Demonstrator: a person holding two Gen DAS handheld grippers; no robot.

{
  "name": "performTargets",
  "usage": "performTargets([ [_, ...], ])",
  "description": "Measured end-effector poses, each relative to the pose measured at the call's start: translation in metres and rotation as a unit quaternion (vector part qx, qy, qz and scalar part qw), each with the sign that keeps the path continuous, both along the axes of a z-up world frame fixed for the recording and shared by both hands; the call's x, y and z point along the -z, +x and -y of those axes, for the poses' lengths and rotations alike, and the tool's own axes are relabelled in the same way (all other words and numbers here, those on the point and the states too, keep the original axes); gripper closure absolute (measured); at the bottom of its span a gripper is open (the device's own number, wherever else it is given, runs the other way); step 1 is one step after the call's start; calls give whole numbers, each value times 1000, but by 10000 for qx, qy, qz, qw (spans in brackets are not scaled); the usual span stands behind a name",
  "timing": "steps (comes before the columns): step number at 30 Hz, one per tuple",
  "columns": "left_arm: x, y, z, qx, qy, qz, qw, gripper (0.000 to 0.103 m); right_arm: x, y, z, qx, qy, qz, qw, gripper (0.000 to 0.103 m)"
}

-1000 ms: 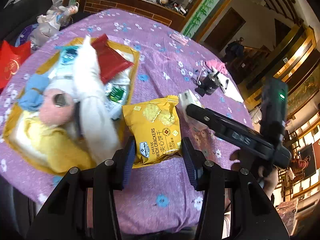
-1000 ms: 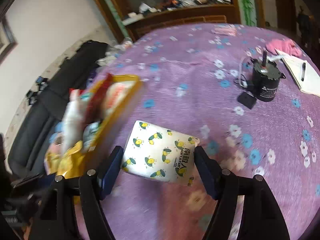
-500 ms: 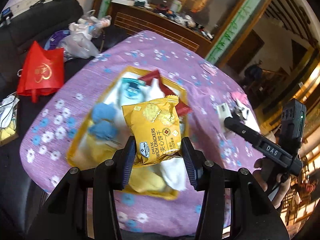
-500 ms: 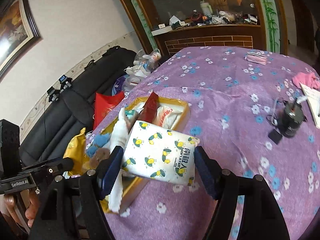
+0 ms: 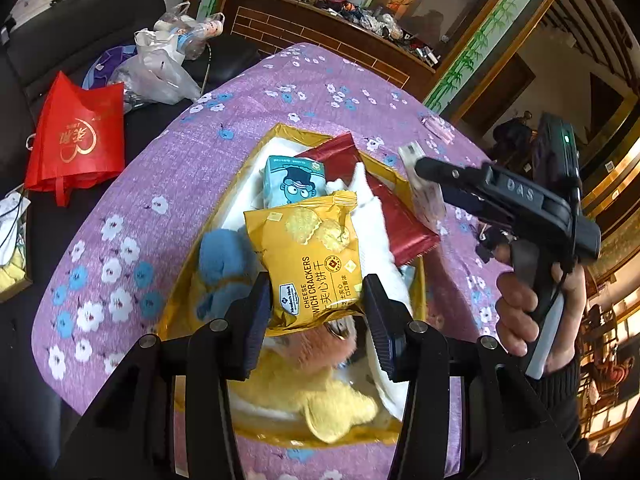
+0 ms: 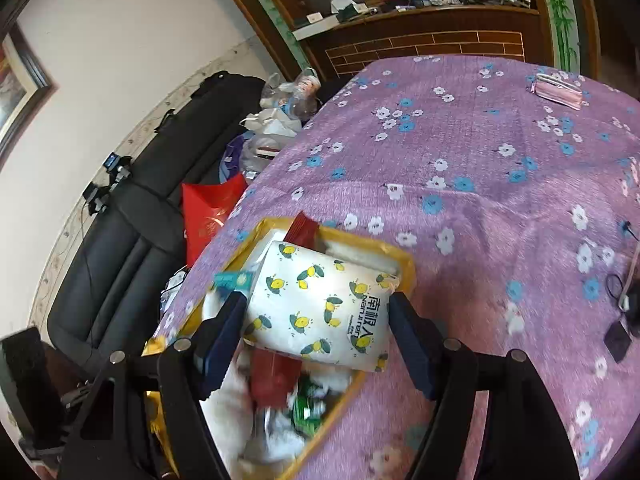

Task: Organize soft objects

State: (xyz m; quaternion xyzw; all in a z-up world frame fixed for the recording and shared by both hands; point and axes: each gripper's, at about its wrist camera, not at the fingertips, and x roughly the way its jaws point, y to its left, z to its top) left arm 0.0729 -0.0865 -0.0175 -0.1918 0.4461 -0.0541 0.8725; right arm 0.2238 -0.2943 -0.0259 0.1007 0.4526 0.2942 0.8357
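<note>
We're near the end. Left gripper (image 5: 316,312) clamps the cracker pack (image 5: 310,258), right gripper (image 6: 316,320) clamps the tissue pack (image 6: 324,300); each sits mid-frame above the yellow box (image 5: 176,304). Box already holds plush toys (image 5: 224,264), red pouch (image 5: 384,208), blue pack (image 5: 294,178). Left to do: lower and release both.

A purple floral tablecloth (image 6: 480,184) is spread over the table. A red gift bag (image 5: 76,140) with gold print is seen beside the table on a black sofa (image 6: 120,248), near white plastic bags (image 5: 160,68) with bottles inside. A small pink pouch (image 6: 558,91) is laid on the cloth at the far edge. A wooden cabinet (image 6: 424,36) cluttered on top is seen behind. A framed picture (image 6: 16,84) is hung on the white wall. Bamboo-painted trim (image 5: 468,56) is visible by a doorway.
</note>
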Motion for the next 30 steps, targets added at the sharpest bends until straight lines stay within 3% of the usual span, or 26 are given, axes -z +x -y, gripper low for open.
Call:
performTargets([
  [10, 14, 19, -3, 29, 61, -156, 9999, 57, 18, 17, -17, 113, -96, -248, 9996, 29],
  [12, 15, 17, -1, 62, 147, -75, 9998, 54, 18, 14, -17, 225, -190, -172, 9994, 29],
  [15, 17, 15, 2, 71, 140, 6, 9999, 37, 12, 10, -15, 199, 2, -49, 9998, 27],
  [22, 14, 7, 5, 61, 58, 14, 10000, 36, 3, 11, -12, 244, -61, 66, 9997, 27],
  [26, 4, -11, 10, -77, 295, 274, 9992, 36, -8, -7, 1, 345, 63, 166, 9992, 27],
  [30, 4, -32, 24, -539, 884, 556, 9931, 34, -17, -56, 10, 321, 16, 622, 9975, 27],
])
